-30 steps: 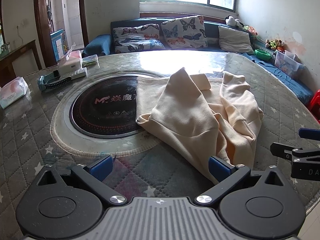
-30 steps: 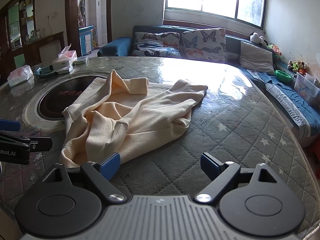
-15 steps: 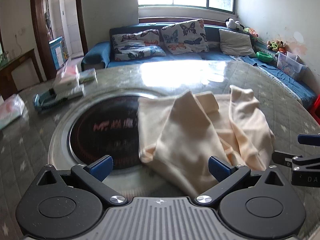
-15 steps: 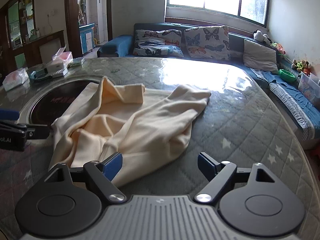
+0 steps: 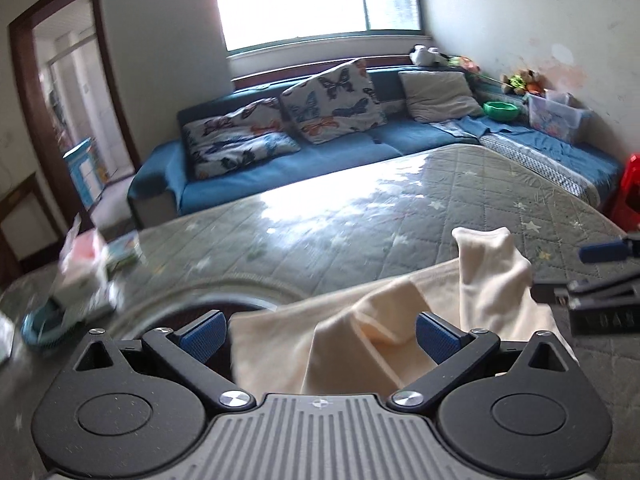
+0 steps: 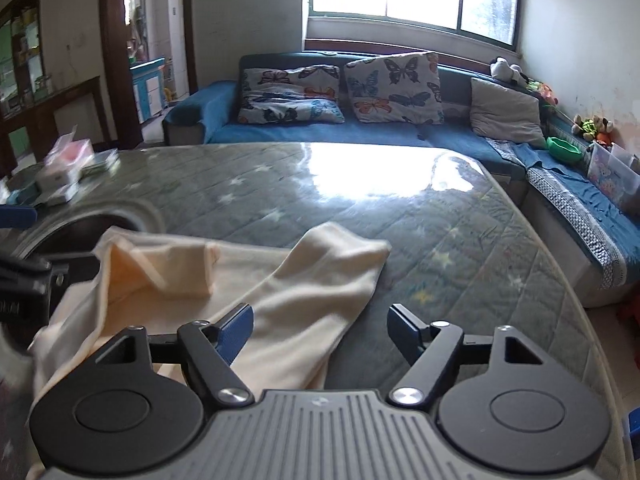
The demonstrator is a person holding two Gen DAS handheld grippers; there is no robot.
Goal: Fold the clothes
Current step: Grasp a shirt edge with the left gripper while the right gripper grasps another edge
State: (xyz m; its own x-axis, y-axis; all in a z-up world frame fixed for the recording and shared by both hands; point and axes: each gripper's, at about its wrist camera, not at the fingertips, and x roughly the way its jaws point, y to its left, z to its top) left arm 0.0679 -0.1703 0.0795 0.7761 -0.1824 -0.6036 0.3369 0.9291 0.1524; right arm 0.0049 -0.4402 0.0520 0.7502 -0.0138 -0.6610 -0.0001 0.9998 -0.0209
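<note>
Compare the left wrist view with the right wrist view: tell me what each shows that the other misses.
Left wrist only: a red object at the right edge.

Right wrist only: shelves behind the doorway.

Both: the cream garment crumpled on the quilted table, each open gripper, left gripper and right gripper, and the blue sofa with butterfly cushions.

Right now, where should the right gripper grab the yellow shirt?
Probably the near edge of the cream garment, just ahead of the open right gripper. Come in low from the front: that part lies flat on the table, while the left is bunched.
</note>
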